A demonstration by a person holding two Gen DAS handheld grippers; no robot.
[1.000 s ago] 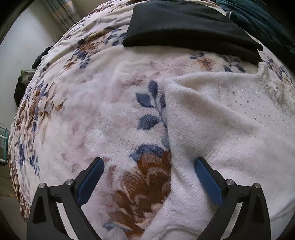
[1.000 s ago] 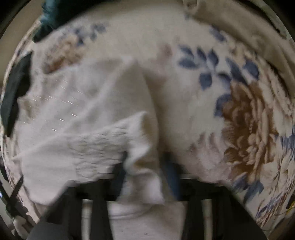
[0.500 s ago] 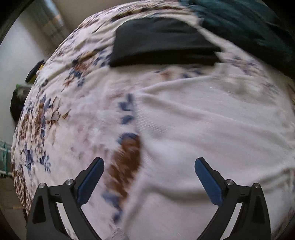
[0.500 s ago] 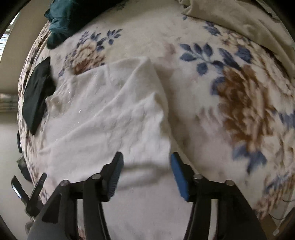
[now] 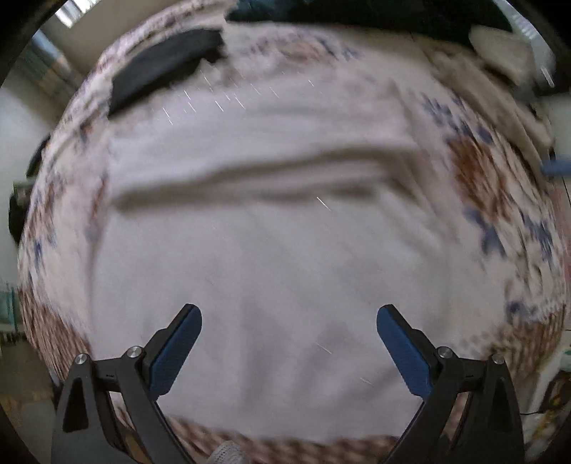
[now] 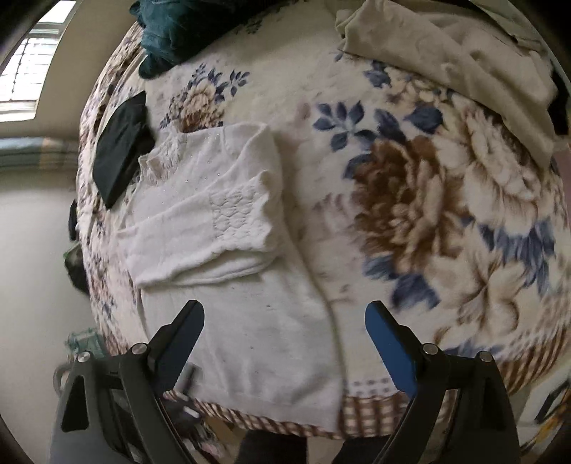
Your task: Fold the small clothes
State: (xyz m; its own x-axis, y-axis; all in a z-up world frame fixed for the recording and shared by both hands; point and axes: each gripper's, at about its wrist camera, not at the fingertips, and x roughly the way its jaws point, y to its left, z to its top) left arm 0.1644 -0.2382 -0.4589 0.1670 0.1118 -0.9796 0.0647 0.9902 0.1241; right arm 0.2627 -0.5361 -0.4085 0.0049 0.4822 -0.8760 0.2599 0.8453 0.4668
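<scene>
- A floral blanket (image 6: 410,200) with brown blooms and blue leaves is covering the whole bed and carrying everything else; no writing or label is showing on it that can be read.
- A white sweater (image 6: 228,271) is lying flat on the blanket's near left part, one sleeve with a scalloped cuff folded across its chest, its hem reaching the blanket's checked border.
- A beige cloth (image 6: 464,53) is lying crumpled at the far right, well apart from the sweater.
- A dark teal garment (image 6: 167,32) is bunching at the far edge.
- A folded black garment (image 6: 121,150) is resting just beside the sweater's collar.
- The right gripper (image 6: 283,339) is hovering over the sweater's lower half, jaws spread wide, gripping nothing.
- The left gripper (image 5: 289,342) is hanging above the sweater's body in a motion-blurred view, jaws likewise wide and empty.
</scene>
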